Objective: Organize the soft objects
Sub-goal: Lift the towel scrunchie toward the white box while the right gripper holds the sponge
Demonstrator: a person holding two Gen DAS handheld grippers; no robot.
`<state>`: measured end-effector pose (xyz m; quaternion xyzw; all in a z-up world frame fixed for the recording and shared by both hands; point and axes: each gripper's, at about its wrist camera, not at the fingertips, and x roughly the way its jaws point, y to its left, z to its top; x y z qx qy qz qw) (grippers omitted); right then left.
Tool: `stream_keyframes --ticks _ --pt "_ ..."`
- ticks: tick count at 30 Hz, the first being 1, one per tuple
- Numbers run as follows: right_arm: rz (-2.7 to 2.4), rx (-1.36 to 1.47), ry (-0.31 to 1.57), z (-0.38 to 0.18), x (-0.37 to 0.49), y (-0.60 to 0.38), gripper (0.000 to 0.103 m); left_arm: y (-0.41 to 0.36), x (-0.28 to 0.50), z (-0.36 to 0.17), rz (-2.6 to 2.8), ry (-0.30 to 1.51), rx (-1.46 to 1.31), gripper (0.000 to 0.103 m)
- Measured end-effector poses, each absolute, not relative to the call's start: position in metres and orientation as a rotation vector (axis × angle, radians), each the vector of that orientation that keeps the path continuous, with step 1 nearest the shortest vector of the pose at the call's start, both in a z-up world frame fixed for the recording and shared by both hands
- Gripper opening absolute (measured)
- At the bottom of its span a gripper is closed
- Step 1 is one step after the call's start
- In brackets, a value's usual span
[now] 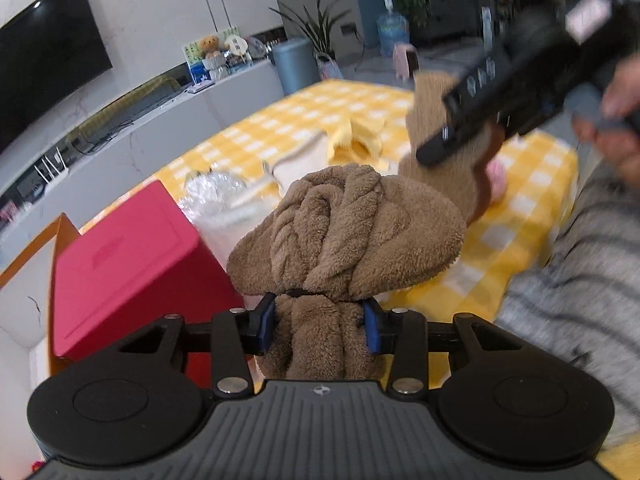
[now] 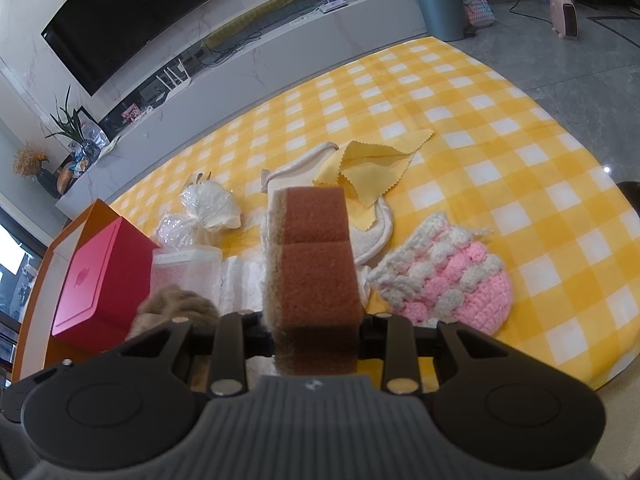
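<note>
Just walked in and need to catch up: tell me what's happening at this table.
A person is sorting soft items with a handheld gripper in each hand. The left gripper is clamped on a bundled brown towel, and the right gripper holds a brown sponge upright. On the yellow checked cloth lie a pink-and-white crocheted piece and a yellow cloth, with a red box beside them.

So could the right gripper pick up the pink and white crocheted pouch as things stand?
Probably not yet: the right gripper is shut on a brown sponge block. The crocheted pouch lies uncovered on the yellow checked cloth.
</note>
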<state>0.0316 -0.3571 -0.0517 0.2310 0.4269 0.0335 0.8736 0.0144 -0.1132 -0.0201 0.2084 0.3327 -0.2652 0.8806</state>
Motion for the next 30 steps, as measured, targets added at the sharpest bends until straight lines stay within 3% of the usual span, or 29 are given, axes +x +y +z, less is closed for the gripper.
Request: stream_keyframes --ticks 6,13,21,30 --pt "0.059 0.504 0.875 -0.049 0.028 -0.361 0.032 -0.056 0.026 0.013 -0.707 0.745 0.048 0.048" --pt "0.085 0.529 0.856 -0.047 0.029 -0.361 0.032 -0.013 0.031 0.03 -0.689 0.695 -0.112 0.048" --pt "0.089 0.532 0.821 -0.041 0.026 -0.36 0.032 0.011 0.025 0.047 -0.621 0.622 -0.134 0.048" --pt "0.152 0.497 0.726 0.002 0.017 -0.34 0.032 0.048 0.013 0.066 -0.459 0.551 -0.136 0.048"
